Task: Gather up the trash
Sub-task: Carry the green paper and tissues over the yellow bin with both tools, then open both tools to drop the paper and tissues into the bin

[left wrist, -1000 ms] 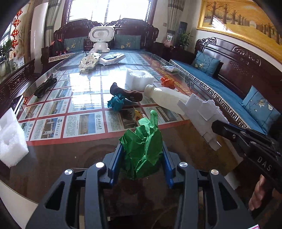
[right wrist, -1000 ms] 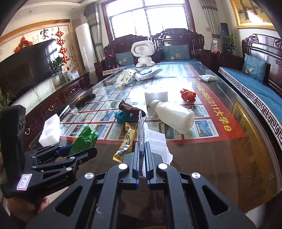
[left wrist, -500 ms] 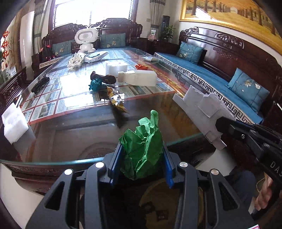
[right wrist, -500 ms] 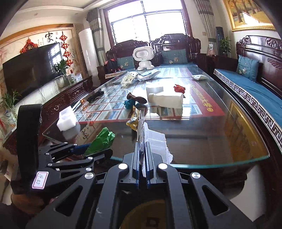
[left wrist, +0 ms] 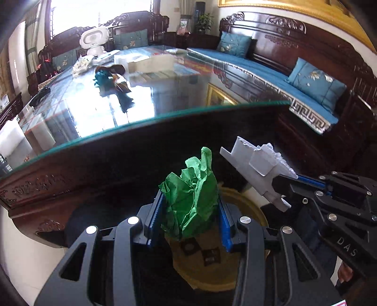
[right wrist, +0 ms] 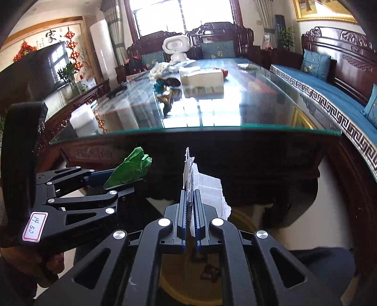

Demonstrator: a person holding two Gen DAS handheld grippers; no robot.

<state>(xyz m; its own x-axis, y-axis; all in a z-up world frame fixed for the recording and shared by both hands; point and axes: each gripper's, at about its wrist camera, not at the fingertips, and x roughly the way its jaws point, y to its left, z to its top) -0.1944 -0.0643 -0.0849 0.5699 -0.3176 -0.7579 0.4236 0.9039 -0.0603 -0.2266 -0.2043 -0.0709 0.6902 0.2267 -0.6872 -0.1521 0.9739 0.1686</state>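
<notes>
Trash: one green wad point(left wrist: 192, 202) in left tool point(left wrist: 190, 211); one white scrap point(right wrist: 207, 188) in right tool point(right wrist: 189, 204).

Daylight from the far window point(right wrist: 183, 16), blown out to white in both views. Strong glare and reflections on the glass tabletop point(left wrist: 132, 103); its near edge reads sharp green. Table's carved wooden side point(right wrist: 212, 160) in deep shadow, detail mostly lost (likewise the floor beneath). Heavy fisheye bending, dark vignette at corners. Distant furniture soft; near foreground crisp, slight blur.
</notes>
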